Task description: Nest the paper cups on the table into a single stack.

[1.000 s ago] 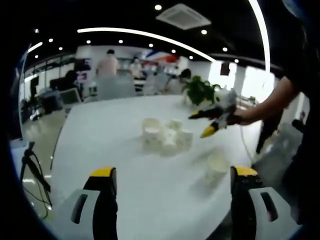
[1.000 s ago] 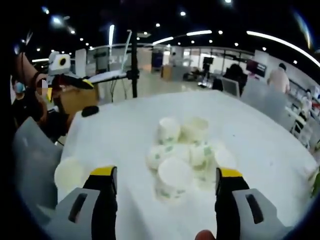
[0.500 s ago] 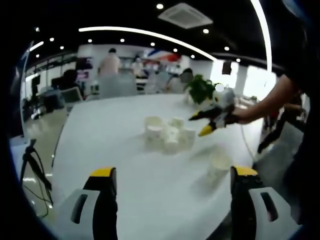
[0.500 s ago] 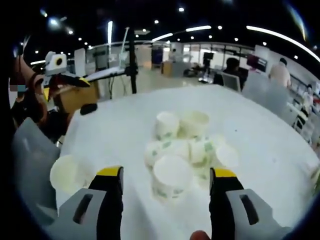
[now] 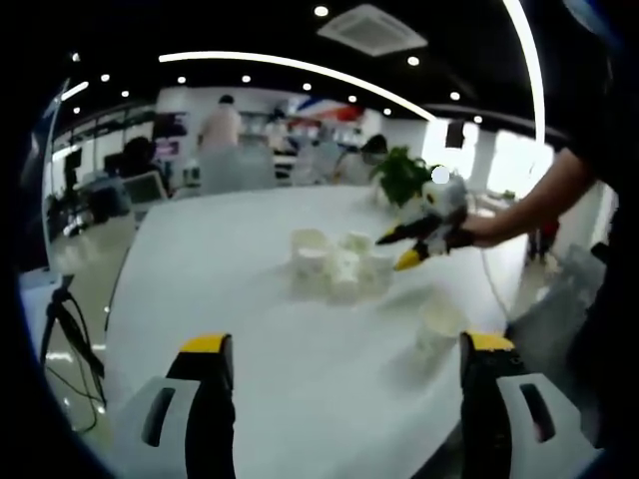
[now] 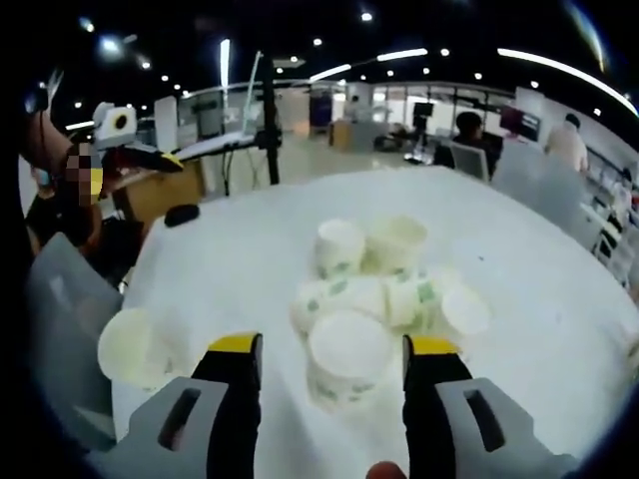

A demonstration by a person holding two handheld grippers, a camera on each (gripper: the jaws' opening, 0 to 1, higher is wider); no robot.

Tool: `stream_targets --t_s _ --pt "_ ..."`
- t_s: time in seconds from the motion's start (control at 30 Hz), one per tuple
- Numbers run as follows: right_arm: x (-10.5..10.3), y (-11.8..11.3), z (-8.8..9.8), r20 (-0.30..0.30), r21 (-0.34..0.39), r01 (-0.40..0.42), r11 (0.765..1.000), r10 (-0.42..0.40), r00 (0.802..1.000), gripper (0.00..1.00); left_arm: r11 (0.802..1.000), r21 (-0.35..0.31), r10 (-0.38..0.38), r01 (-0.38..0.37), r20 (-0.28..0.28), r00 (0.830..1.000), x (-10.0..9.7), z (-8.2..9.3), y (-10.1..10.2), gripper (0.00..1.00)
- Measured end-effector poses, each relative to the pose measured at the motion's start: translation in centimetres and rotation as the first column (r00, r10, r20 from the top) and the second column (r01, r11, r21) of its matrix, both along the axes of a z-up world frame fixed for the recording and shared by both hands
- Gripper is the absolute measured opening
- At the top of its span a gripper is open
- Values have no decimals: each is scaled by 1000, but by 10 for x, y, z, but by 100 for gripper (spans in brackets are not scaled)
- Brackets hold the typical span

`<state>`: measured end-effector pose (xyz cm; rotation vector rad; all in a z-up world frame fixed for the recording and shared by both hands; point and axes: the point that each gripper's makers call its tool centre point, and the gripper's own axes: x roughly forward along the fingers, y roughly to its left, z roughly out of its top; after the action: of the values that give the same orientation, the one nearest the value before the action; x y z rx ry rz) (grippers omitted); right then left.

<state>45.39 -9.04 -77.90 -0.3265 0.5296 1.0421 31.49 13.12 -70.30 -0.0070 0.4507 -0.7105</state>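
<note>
Right hand-held gripper [image 6: 332, 347] straddles nearest paper cup [image 6: 347, 356], lone cup [image 6: 130, 347] at table [image 6: 250, 254] edge.

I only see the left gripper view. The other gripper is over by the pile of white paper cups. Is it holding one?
Observer: No. In the right gripper view, the right gripper has its jaws open, one on each side of the nearest white paper cup.
Operator: Is that cup the right way up?
Observer: It looks upside down, with its flat base on top.
Operator: Are the cups plain white?
Observer: No. The pile of paper cups has green printing on the sides.
</note>
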Motion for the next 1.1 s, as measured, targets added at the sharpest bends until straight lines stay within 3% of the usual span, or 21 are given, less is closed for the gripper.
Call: stream_targets --t_s 0.67,0.87,1.1 --pt "2 2 -16 -14 -35 -15 999 14 1000 41 1000 3 15 -15 -12 1000 -8 -3 10 94" --pt "0 0 -16 -19 -33 -20 999 20 1000 34 1000 2 15 -15 -14 1000 -9 -2 10 94" --pt "-5 -1 -16 -20 -32 -22 999 22 1000 33 1000 6 14 -14 -14 1000 -11 -1 12 93"
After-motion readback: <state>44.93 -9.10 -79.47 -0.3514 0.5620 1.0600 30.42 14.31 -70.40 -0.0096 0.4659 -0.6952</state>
